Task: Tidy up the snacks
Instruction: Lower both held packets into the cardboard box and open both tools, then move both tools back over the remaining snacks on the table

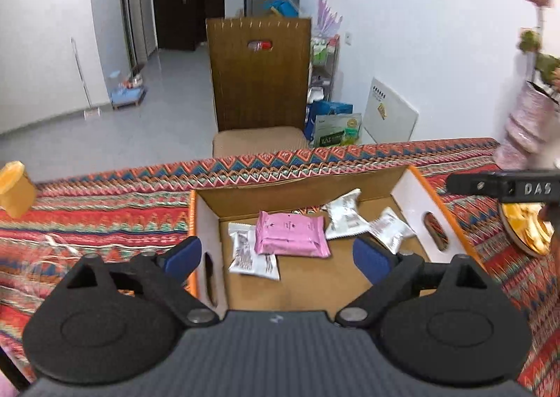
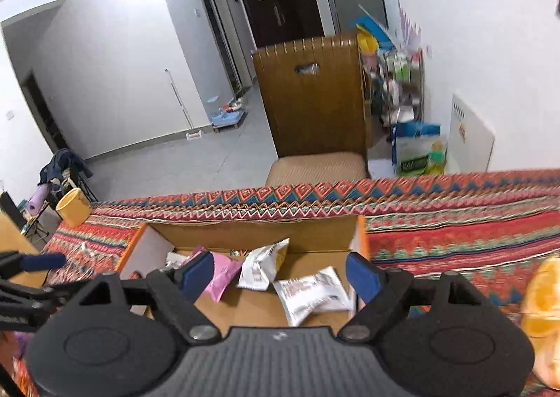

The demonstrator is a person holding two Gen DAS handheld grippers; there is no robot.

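Both grippers, left (image 1: 278, 255) and right (image 2: 280, 274), wide open, empty, above the box (image 1: 206, 218). Pink packet (image 1: 290, 234) inside among white packets (image 1: 344, 215). Best to lower straight, close across narrow edges.

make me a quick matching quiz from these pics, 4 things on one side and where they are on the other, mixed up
Things
1. pink packet
2. yellow cup
3. chair
4. left gripper

Places
A. behind the table, on the floor
B. above the near end of the box, open
C. lying in the box among white packets
D. on the cloth, left of the box

Pairs: 1-C, 2-D, 3-A, 4-B
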